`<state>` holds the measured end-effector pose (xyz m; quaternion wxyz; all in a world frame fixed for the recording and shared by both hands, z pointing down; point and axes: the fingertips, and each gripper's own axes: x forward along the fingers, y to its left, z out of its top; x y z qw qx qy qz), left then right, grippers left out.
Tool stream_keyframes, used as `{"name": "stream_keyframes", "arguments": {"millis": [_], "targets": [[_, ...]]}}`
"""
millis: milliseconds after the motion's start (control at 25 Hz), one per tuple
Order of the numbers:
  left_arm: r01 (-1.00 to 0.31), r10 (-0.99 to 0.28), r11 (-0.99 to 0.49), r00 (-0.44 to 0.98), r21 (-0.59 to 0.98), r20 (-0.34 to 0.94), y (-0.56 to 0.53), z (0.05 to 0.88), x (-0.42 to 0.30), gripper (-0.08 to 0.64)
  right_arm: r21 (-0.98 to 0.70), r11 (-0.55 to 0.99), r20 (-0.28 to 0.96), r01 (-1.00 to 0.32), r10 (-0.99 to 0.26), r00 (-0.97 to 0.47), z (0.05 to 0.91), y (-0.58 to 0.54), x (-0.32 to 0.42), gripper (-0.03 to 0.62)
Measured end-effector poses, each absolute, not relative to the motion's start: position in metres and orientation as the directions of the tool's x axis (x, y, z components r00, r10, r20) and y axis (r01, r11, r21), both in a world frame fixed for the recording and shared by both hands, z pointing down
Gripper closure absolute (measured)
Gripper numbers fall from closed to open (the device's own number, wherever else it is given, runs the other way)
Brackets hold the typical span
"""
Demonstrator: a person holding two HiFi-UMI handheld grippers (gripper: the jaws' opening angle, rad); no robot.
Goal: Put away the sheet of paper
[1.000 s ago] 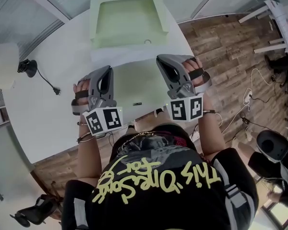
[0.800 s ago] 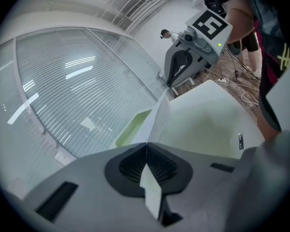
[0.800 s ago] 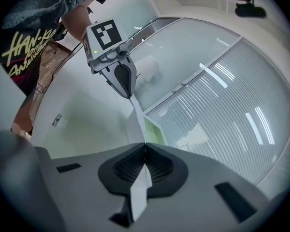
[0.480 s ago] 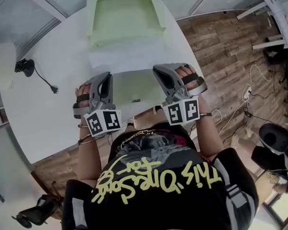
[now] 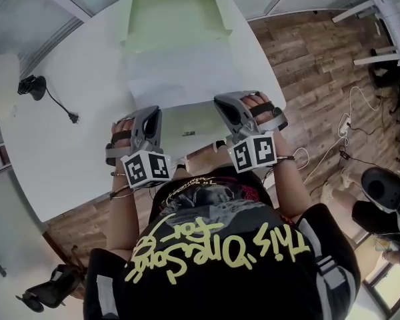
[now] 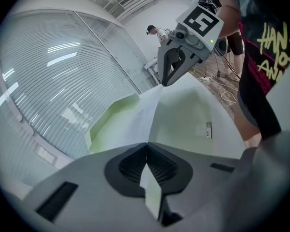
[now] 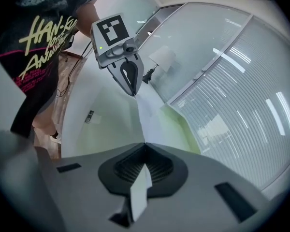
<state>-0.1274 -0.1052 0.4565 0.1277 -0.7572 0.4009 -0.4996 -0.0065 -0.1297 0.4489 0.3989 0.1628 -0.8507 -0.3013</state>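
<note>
1. The left gripper [image 6: 146,148] and right gripper [image 7: 145,148] are each clenched on a near corner of the paper [image 5: 177,72].
2. The sheet spans above the counter [image 5: 73,145], and its far edge seems to reach the tray [image 5: 173,15].
3. The step is likely delivery. Next, both grippers should move far together, slide the sheet in, then release.

Two claws [image 5: 152,112] [image 5: 223,102], one sheet of paper [image 5: 177,72], two green trays [image 5: 173,15] [image 5: 190,120], one table [image 5: 73,159].
</note>
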Motion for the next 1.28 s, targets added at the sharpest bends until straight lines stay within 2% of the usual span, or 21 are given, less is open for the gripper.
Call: {"name": "stream_keyframes", "arguments": {"millis": [200, 1280], "targets": [[-0.511, -0.714, -0.653, 0.172, -0.558, 0.678, -0.101, 0.465, -0.127, 0.554, 0.614, 0.789, 0.607, -0.012, -0.481, -0.632, 0.46, -0.124, -0.004, 0.584], [-0.561, -0.731, -0.584, 0.05, -0.586, 0.681, -0.127, 0.461, -0.141, 0.554, 0.615, 0.788, 0.574, 0.002, -0.446, -0.686, 0.462, -0.145, -0.015, 0.584]]}}
